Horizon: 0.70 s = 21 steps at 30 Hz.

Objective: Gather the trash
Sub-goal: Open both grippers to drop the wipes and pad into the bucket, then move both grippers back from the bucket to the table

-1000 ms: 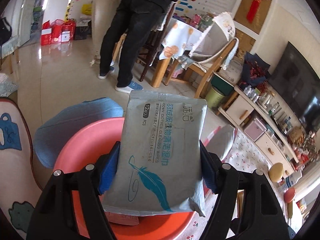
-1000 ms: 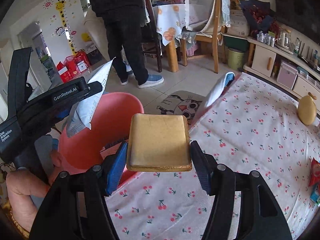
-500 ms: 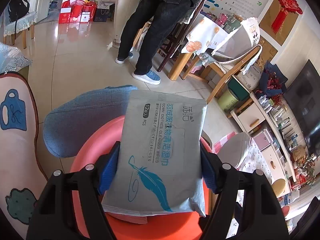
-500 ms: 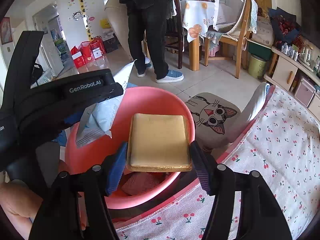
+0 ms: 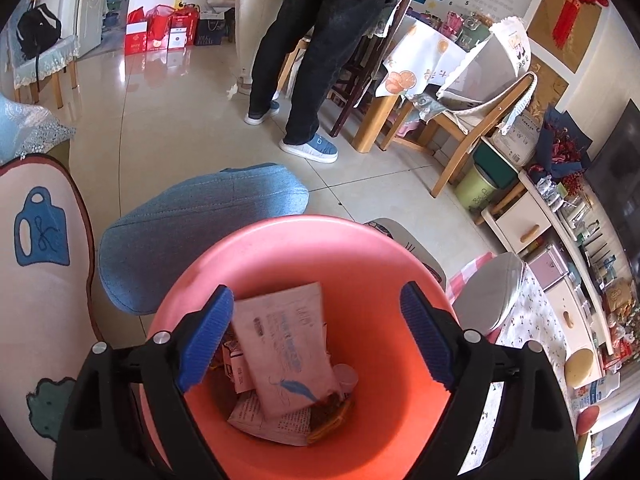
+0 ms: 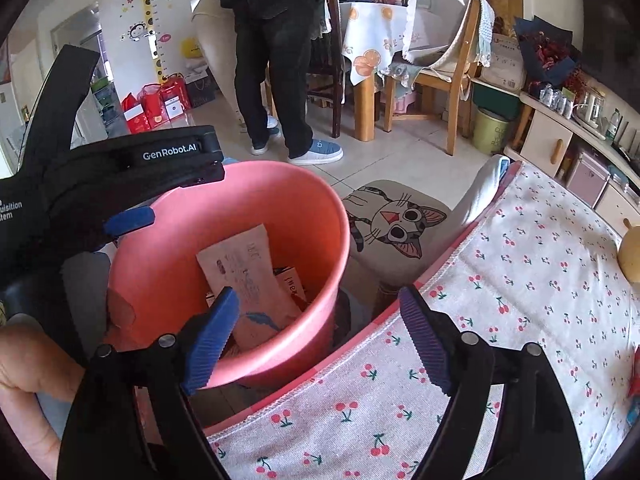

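We held both grippers over pink bin (image 5: 304, 248). Left gripper (image 5: 316, 340) above bin mouth, jaws opening, nothing between blue pads (image 5: 206, 344). Wipes packet (image 5: 286, 344) lay inside bin, on top of other wrappers, feather print toward bin floor. Right gripper (image 6: 320, 336) at bin's rim, on side nearest cherry-print cloth (image 6: 520, 300), jaws opening, nothing between its pads. Cat-face cushion (image 6: 396, 224) just beyond bin. Standing person's legs (image 6: 276, 72) well behind bin.
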Each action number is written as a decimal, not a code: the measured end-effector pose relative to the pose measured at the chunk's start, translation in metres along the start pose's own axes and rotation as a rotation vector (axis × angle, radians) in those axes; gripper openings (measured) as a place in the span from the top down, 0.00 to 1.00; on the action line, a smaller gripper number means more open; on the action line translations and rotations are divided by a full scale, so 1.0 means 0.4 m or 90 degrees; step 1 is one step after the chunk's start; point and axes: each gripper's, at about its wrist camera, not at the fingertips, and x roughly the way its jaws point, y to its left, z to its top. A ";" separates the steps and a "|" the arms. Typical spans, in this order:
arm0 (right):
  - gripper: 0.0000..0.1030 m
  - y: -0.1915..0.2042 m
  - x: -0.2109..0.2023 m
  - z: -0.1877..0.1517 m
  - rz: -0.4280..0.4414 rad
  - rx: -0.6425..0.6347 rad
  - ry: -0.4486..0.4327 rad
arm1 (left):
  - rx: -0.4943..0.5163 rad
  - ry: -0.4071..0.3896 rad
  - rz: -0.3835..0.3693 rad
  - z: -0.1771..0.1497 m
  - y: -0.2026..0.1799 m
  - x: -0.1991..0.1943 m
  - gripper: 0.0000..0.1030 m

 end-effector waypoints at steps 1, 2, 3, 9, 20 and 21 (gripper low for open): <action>0.20 -0.010 -0.010 -0.003 -0.004 0.005 -0.004 | 0.006 -0.002 -0.002 -0.001 -0.007 0.000 0.16; 0.19 -0.019 -0.020 -0.006 -0.009 0.009 -0.008 | 0.013 -0.002 -0.004 -0.004 -0.013 -0.001 0.16; 0.19 -0.029 -0.029 -0.008 -0.013 0.013 -0.011 | 0.020 -0.001 -0.006 -0.006 -0.019 -0.001 0.16; 0.15 -0.077 -0.081 -0.026 -0.030 0.033 -0.023 | 0.057 -0.004 -0.020 -0.026 -0.063 -0.007 0.16; 0.14 -0.147 -0.149 -0.065 -0.047 0.069 -0.029 | 0.128 -0.009 -0.055 -0.077 -0.151 -0.026 0.12; 0.14 -0.154 -0.154 -0.070 -0.047 0.072 -0.029 | 0.135 -0.010 -0.056 -0.083 -0.160 -0.027 0.11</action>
